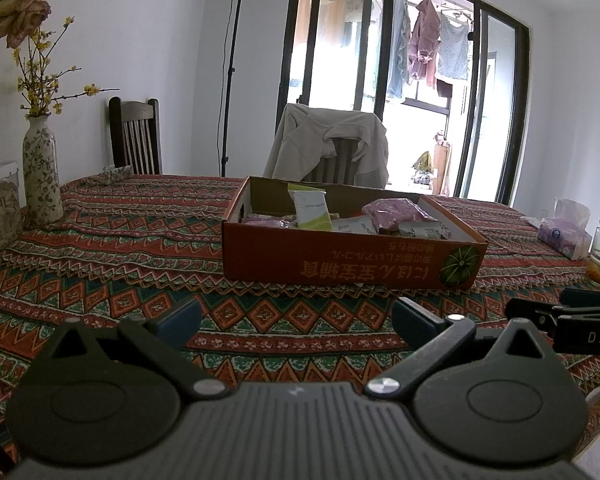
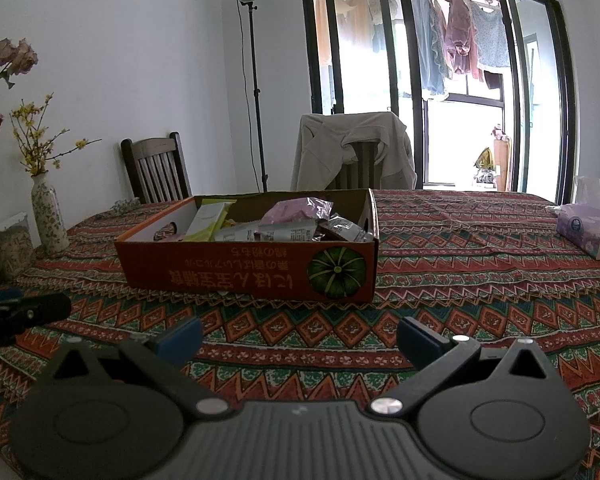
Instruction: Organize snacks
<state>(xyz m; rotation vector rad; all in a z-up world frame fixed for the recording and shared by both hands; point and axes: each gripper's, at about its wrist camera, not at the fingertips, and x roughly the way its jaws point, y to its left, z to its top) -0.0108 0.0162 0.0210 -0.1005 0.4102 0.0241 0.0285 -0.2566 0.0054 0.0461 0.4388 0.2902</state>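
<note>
Both the left gripper (image 1: 296, 320) and right gripper (image 2: 300, 340) gape empty before the shallow orange cardboard box (image 1: 339, 256) mid-table; its crinkly purple foil snack packet (image 2: 296, 210) looks light and slippery, best pinched at a sealed edge.

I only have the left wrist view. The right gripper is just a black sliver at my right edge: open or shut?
Observer: Open. In its own view the right gripper has its fingers spread wide above the patterned tablecloth, with nothing between them.
Reviewer: What lies at the right end of the cardboard box? I can't make it out.
Observer: A dark brown packet lies near the right wall, just below the pink packet with the crinkly clear edge.
</note>
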